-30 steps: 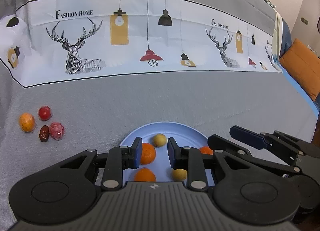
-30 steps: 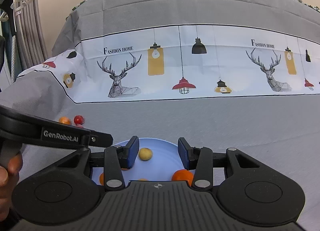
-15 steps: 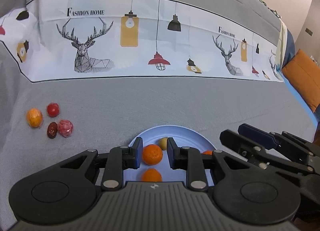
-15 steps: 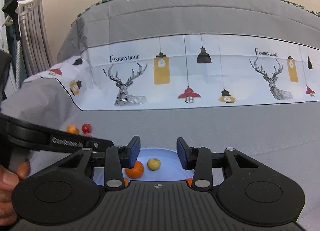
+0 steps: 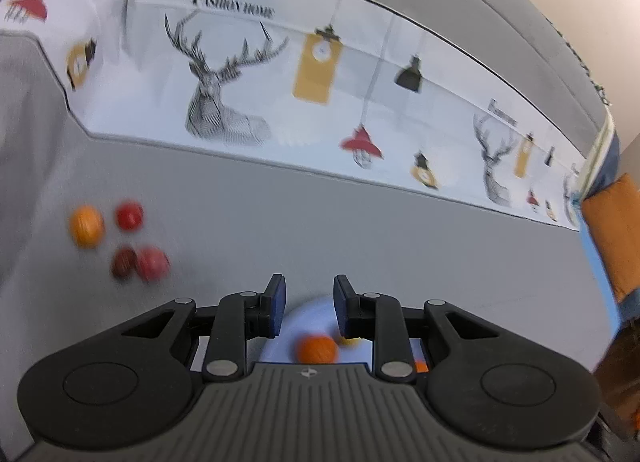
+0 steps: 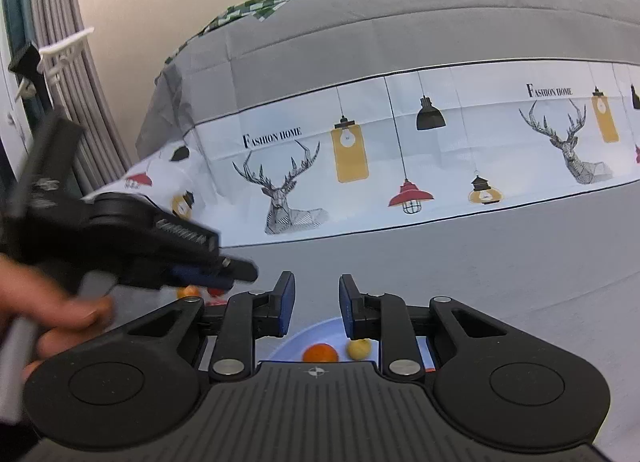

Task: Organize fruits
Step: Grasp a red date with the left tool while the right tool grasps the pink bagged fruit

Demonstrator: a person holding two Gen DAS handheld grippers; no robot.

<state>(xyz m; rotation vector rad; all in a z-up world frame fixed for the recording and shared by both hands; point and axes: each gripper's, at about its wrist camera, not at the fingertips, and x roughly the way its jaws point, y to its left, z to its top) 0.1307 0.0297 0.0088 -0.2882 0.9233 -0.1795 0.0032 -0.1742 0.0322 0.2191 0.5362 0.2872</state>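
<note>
Four blurred fruits (image 5: 120,238), plate (image 5: 308,312) half hidden by left tool (image 5: 307,304)

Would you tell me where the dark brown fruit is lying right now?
In the left wrist view, the dark brown fruit lies on the grey bedspread at far left, touching the pinkish-red fruit, just below the orange fruit and red fruit.

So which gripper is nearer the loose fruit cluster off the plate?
Left. The left gripper has its tips right by the loose fruit cluster, almost over it in the right wrist view. The right gripper, jaws closing on nothing, sits back over the blue plate.
</note>
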